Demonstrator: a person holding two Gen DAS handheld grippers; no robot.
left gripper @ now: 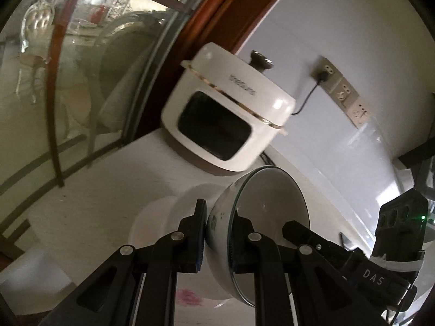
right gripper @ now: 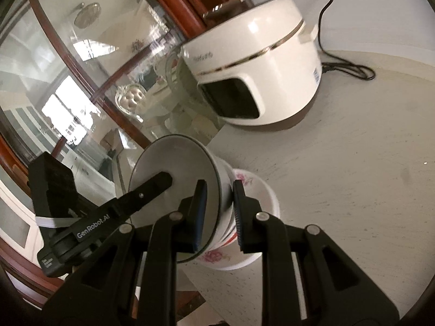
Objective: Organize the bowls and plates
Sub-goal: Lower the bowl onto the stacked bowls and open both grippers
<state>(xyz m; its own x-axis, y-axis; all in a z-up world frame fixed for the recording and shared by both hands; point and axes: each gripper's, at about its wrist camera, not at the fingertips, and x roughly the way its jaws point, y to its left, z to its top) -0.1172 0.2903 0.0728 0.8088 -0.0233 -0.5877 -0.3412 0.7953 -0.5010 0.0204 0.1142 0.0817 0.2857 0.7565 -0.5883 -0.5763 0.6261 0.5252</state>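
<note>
Centrally, both the left gripper (left gripper: 218, 233) and right gripper (right gripper: 218, 212) pinched the rim of one white glazed ceramic bowl (left gripper: 272, 203), tilted above a floral bowl (right gripper: 244, 255) at lower centre. Rigid, slick and breakable, it likely favoured rim grips.
</note>
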